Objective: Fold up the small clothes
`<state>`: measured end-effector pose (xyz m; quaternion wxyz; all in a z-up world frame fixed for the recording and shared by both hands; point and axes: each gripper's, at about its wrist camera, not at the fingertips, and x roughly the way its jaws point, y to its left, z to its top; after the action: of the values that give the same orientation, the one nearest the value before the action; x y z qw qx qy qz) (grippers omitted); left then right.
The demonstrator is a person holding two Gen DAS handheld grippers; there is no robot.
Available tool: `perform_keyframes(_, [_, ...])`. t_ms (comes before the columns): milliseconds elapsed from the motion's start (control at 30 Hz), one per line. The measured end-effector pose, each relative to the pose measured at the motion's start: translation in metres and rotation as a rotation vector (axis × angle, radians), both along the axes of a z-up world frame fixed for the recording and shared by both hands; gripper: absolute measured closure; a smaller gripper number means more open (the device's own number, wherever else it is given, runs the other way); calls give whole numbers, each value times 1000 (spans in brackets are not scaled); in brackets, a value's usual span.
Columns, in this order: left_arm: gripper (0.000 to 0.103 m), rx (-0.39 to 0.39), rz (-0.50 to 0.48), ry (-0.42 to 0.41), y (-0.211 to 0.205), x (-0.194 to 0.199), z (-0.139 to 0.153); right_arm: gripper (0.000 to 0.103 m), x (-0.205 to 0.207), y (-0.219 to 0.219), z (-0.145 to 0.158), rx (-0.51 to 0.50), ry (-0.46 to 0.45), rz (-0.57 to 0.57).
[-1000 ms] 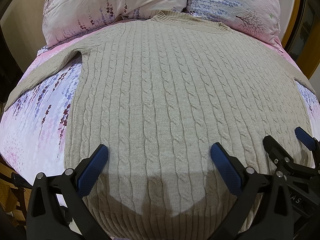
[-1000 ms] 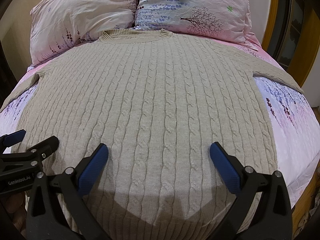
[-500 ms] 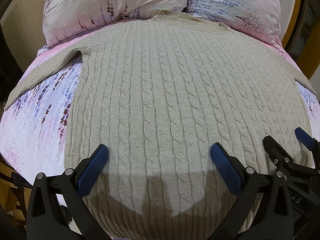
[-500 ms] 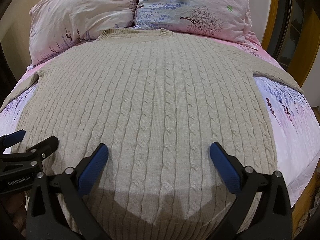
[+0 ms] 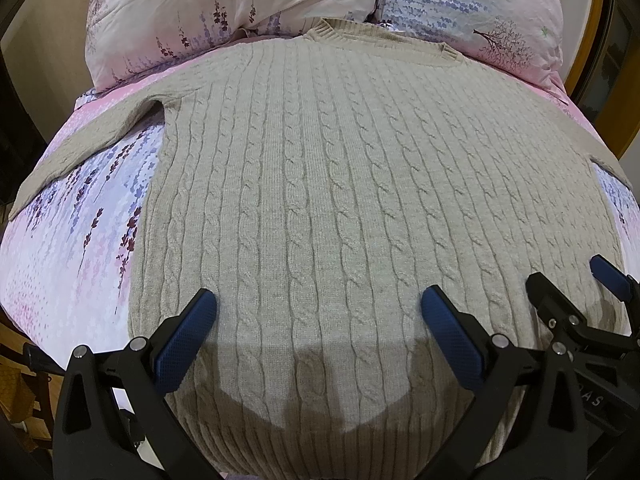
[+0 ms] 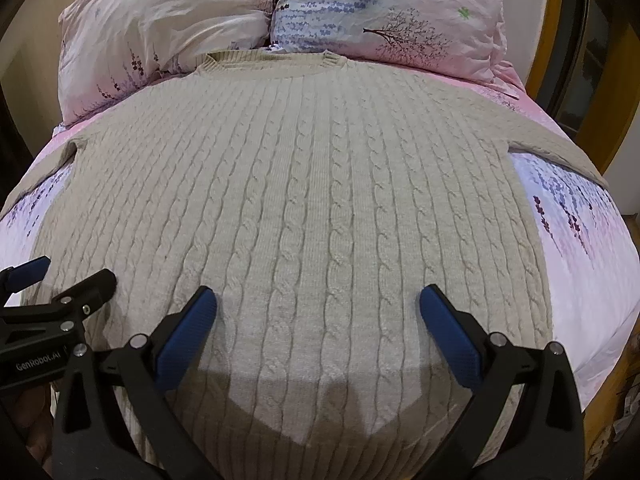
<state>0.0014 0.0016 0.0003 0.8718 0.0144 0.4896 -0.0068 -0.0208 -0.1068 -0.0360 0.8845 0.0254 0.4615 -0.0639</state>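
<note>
A beige cable-knit sweater (image 5: 340, 184) lies flat on the bed, neck toward the pillows, sleeves spread to both sides; it also shows in the right wrist view (image 6: 312, 200). My left gripper (image 5: 318, 308) is open and empty, hovering above the sweater's hem area on its left half. My right gripper (image 6: 318, 308) is open and empty above the hem's right half. The right gripper also shows at the right edge of the left wrist view (image 5: 568, 292), and the left gripper at the left edge of the right wrist view (image 6: 68, 276).
The bed sheet (image 5: 72, 248) is pink and white with purple flowers. Two floral pillows (image 5: 224, 4) (image 6: 384, 12) lie against the headboard behind the neck. A wooden frame (image 6: 552, 32) stands at the right. The bed's edges fall off left and right.
</note>
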Motion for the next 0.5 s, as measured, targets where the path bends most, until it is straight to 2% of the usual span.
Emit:
perform_keyframes(367, [1,1,-2,-1,0,0,-1,2,2,0,1,-3,14,30])
perform_keyframes(500, [1,-16,-7,-2,2,6,1,2,3,-4,2,7,10,76])
